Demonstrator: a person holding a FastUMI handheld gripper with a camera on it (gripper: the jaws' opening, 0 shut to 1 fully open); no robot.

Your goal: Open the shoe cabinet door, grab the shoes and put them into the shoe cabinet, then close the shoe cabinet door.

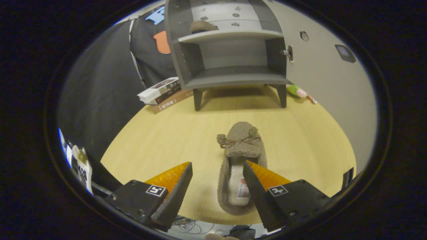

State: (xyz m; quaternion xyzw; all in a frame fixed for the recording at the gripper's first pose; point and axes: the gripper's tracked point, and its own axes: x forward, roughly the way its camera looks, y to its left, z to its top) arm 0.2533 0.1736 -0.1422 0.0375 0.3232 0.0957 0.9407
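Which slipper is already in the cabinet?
The slipper on the cabinet's upper shelf. The other slipper lies on the table, between the open claw fingers.

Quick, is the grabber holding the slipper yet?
Gripper: open, holding nothing; the slipper lies on the table between its spread fingers, ungripped.

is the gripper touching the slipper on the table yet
Cannot tell: in the gripper view the open gripper straddles the slipper, one finger overlapping its edge.
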